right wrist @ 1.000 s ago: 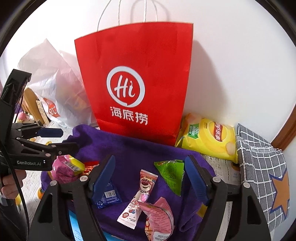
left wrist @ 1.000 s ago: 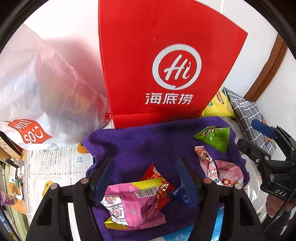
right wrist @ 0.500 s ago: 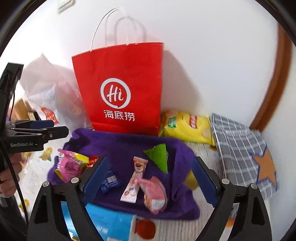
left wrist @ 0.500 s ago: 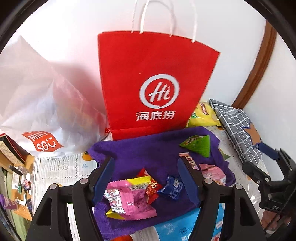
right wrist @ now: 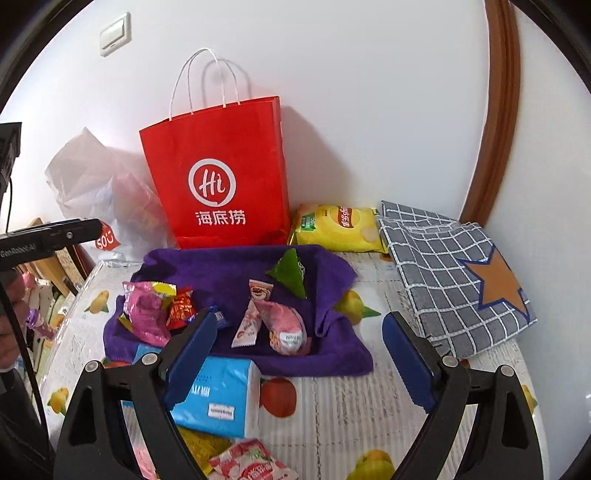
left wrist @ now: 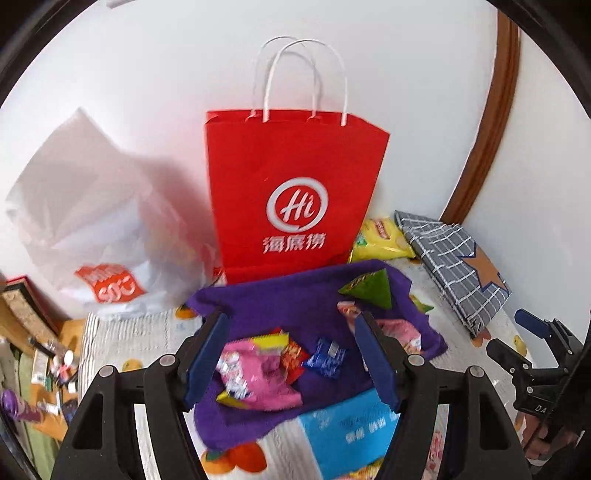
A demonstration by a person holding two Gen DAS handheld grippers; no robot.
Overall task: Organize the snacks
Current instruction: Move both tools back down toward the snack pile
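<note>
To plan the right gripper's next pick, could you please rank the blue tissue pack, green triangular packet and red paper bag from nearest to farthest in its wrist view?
1. Blue tissue pack, just by the left finger.
2. Green triangular packet, mid-cloth.
3. Red paper bag, upright against the wall.

A home: wall switch [right wrist: 115,34], wooden door frame [right wrist: 496,110], fruit-print tablecloth [right wrist: 343,417].

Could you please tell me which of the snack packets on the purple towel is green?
The triangular green packet, lying nearest the red paper bag; the other packets are pink, red or blue.
</note>
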